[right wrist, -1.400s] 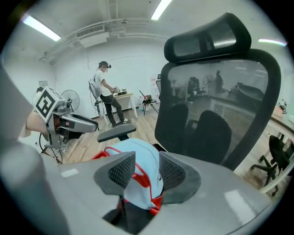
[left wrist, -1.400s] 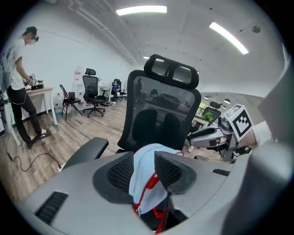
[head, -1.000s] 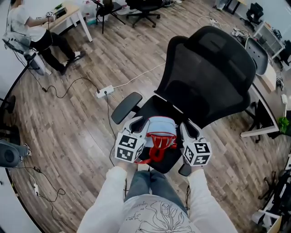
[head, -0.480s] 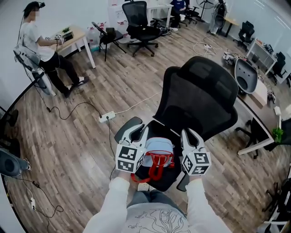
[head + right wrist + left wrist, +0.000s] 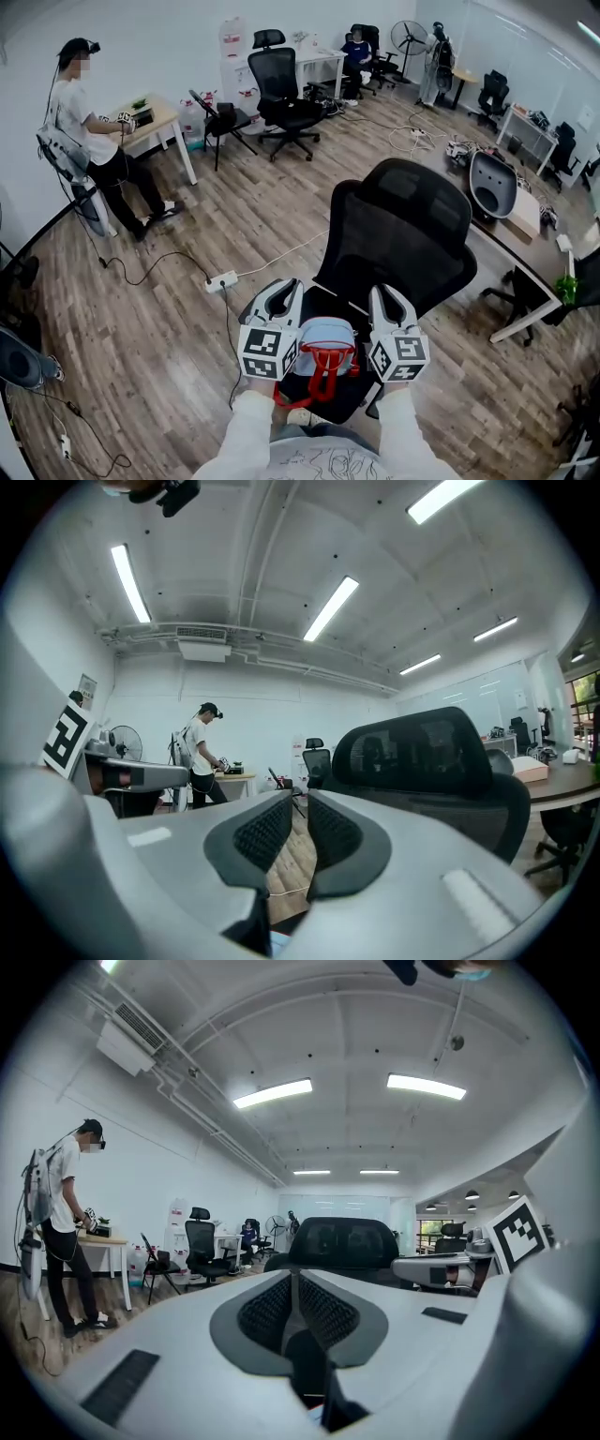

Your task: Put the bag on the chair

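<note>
Bag (image 5: 325, 335) base unseen, perhaps on chair (image 5: 403, 234)

A brown wood-plank floor (image 5: 187, 216) carries a black mesh-backed office chair (image 5: 403, 234). On its black seat (image 5: 330, 302) lies a light-blue bag with red handles (image 5: 323, 339). A white power strip (image 5: 222, 281) and its white cable (image 5: 281, 258) lie on the planks left of the chair.

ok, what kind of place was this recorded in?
Most likely an open-plan office or lab: a black mesh office chair up close, a second office chair and a desk with a person at it, and a power strip with cables on the wood-look floor.
</note>
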The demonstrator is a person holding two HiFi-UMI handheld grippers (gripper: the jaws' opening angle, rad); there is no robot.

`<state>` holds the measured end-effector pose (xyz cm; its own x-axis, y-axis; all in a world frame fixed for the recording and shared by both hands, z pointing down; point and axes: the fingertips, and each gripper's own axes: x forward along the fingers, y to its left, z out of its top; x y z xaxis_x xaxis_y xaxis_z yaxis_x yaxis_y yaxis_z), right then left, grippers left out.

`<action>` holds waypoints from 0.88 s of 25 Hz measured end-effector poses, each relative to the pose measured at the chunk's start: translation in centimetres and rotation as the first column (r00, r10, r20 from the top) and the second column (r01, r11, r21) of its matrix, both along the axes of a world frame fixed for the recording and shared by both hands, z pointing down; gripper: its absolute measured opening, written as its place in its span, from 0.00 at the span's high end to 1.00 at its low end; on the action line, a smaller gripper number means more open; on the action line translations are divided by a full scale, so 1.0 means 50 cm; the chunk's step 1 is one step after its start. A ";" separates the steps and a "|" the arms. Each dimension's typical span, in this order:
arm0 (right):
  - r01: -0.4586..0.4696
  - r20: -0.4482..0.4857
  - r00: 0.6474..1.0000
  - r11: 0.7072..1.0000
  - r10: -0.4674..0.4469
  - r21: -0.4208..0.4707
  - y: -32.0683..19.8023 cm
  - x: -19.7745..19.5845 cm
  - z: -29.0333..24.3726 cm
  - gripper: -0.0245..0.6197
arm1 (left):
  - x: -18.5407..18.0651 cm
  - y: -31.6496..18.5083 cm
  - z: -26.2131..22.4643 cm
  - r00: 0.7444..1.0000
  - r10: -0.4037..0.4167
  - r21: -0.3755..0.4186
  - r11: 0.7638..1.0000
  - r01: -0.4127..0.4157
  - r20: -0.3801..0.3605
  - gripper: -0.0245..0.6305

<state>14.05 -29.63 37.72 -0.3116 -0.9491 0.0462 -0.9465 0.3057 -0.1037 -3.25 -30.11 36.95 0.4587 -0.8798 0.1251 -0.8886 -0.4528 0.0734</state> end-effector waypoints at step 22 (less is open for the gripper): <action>-0.019 -0.001 1.000 0.999 0.019 0.036 0.011 0.006 -0.038 0.88 | -0.016 0.013 -0.055 1.000 -0.017 0.057 0.998 0.018 -0.017 0.92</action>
